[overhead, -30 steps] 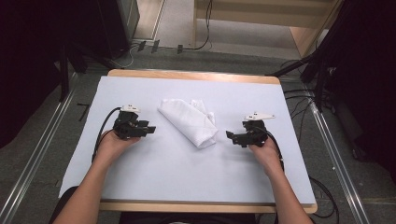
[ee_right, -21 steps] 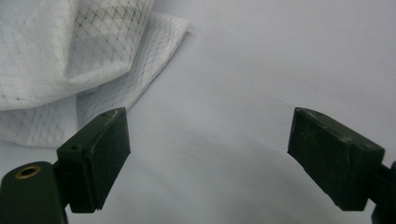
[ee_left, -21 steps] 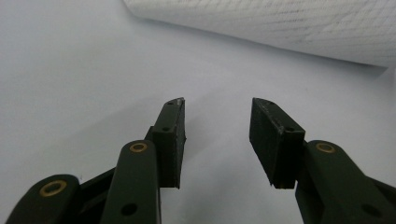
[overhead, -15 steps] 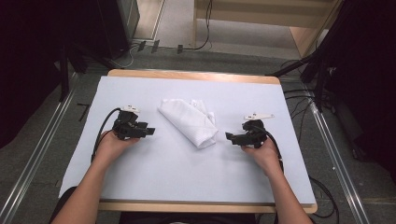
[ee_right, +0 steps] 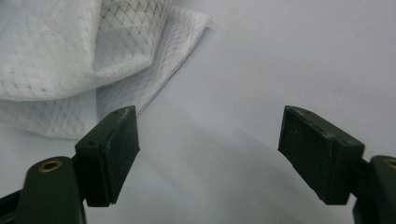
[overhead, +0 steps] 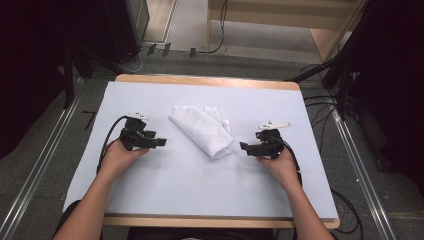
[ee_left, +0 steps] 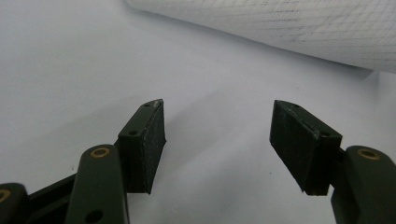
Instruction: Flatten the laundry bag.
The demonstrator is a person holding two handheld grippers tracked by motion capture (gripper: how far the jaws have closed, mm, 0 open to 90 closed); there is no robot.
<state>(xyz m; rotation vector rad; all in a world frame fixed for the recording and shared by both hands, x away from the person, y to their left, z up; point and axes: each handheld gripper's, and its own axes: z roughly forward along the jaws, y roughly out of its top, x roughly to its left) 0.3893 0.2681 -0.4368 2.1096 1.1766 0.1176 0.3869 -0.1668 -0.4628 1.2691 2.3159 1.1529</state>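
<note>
A folded white mesh cloth (overhead: pixel 202 130) lies slantwise in the middle of the table, with a loose corner sticking out at its far side. My left gripper (overhead: pixel 160 142) rests on the sheet to the cloth's left and points at it. Its jaws (ee_left: pixel 218 109) have just been opening and hold nothing; the cloth's edge (ee_left: pixel 289 28) lies a little beyond them. My right gripper (overhead: pixel 243 147) sits just right of the cloth's near end. Its jaws (ee_right: pixel 210 114) have just been closing a little, stand wide apart and hold nothing, with the cloth (ee_right: pixel 70 60) ahead and to the left.
A pale sheet (overhead: pixel 200 195) covers the wooden table (overhead: pixel 210 81). Black cables trail from both grippers, and more cables lie on the floor at the right (overhead: pixel 325 115). Dark equipment stands on either side of the table.
</note>
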